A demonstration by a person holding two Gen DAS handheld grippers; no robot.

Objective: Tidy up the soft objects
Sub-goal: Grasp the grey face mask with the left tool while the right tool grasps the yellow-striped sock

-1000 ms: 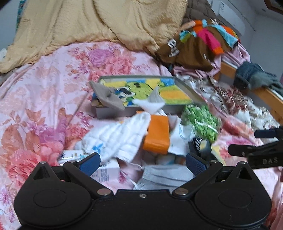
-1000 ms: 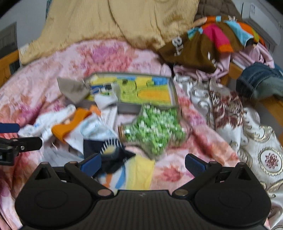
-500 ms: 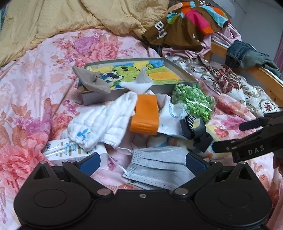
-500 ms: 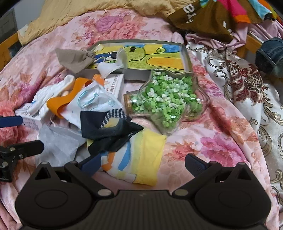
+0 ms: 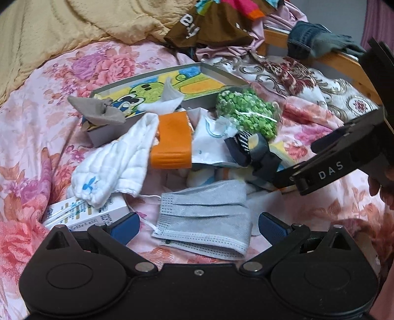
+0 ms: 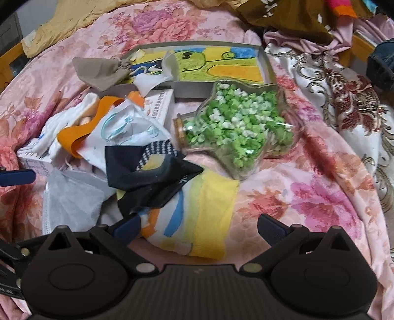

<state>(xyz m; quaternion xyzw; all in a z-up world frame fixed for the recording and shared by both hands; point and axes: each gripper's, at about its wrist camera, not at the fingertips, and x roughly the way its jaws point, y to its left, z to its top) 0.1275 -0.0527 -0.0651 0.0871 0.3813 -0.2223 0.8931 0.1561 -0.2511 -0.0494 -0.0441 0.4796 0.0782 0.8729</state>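
Observation:
A pile of soft things lies on a floral bed in front of a shallow tin tray [image 5: 222, 73] [image 6: 192, 89] with a cartoon bottom. My left gripper [image 5: 198, 225] is open, its blue fingertips on either side of a grey face mask [image 5: 204, 219]. Beyond the mask lie a white cloth [image 5: 115, 167], an orange strap [image 5: 172, 140] and a dark sock [image 5: 256, 147]. My right gripper [image 6: 198, 226] is open over a yellow, white and blue striped cloth [image 6: 209, 214], with the dark sock [image 6: 147, 174] just ahead. A grey-brown pouch [image 5: 98, 110] [image 6: 98, 71] hangs over the tray's rim.
A star-shaped glass jar of green paper stars [image 6: 236, 133] [image 5: 246, 113] lies beside the tray. A small white carton [image 5: 81, 214] sits at the left. Piled clothes [image 5: 211, 27] and a wooden bed rail [image 5: 344, 64] stand at the back right. A yellow blanket [image 5: 73, 22] covers the far left.
Both grippers have come lower and closer to the pile. The face mask now sits between the left fingertips, and the striped cloth sits between the right ones. Both remain open.

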